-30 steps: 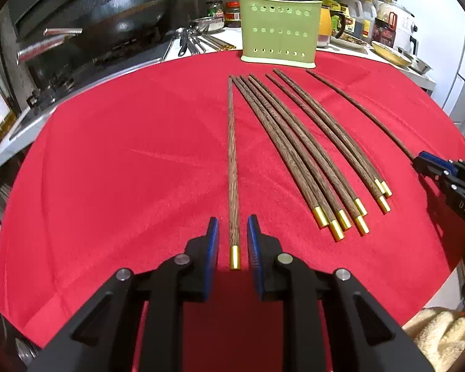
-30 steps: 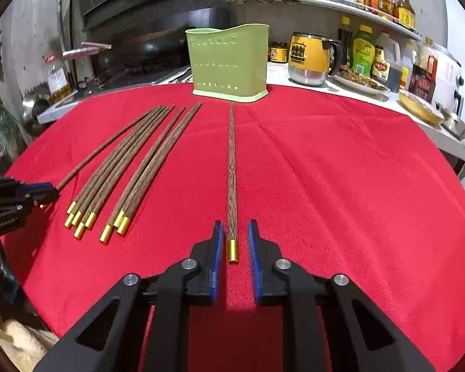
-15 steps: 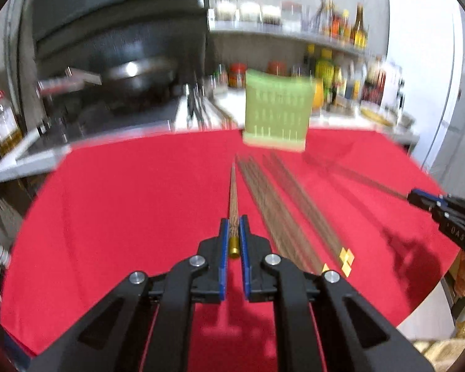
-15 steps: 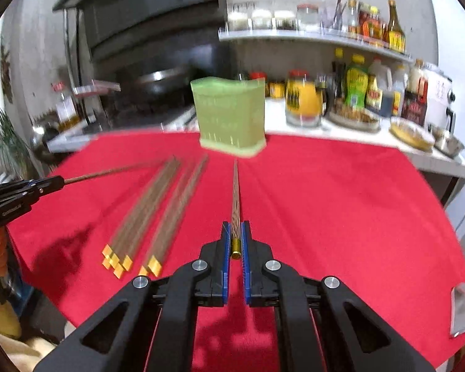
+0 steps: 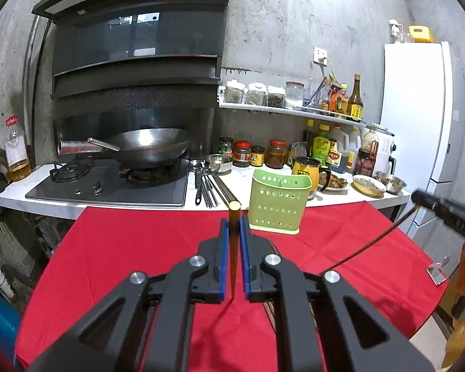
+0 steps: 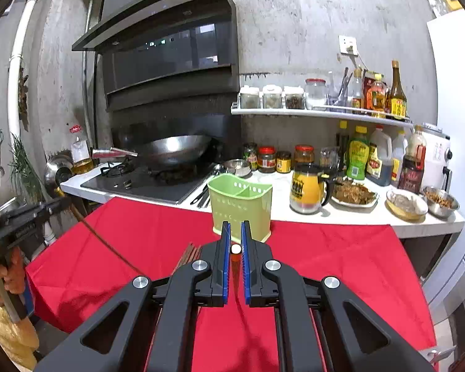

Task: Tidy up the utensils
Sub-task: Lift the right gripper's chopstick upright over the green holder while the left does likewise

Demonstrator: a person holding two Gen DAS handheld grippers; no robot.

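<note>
On the red tabletop [image 5: 114, 248] the green holder [image 5: 277, 204] stands at twelve o'clock, just right of centre; we judge this the carry step; left gripper [image 5: 232, 245] jaws are clenched on one chopstick [image 5: 234, 217], right gripper [image 6: 235, 248] jaws on another chopstick [image 6: 236, 252]; each hangs tip-down. Next we must bring the tips over the holder's open top and release.

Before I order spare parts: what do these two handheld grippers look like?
Both match: the left gripper and right gripper have matte black angular linkage arms with triangular cut-outs, round silver pivot bolts and blue ribbed pads lining the fingers. No cables show.
</note>
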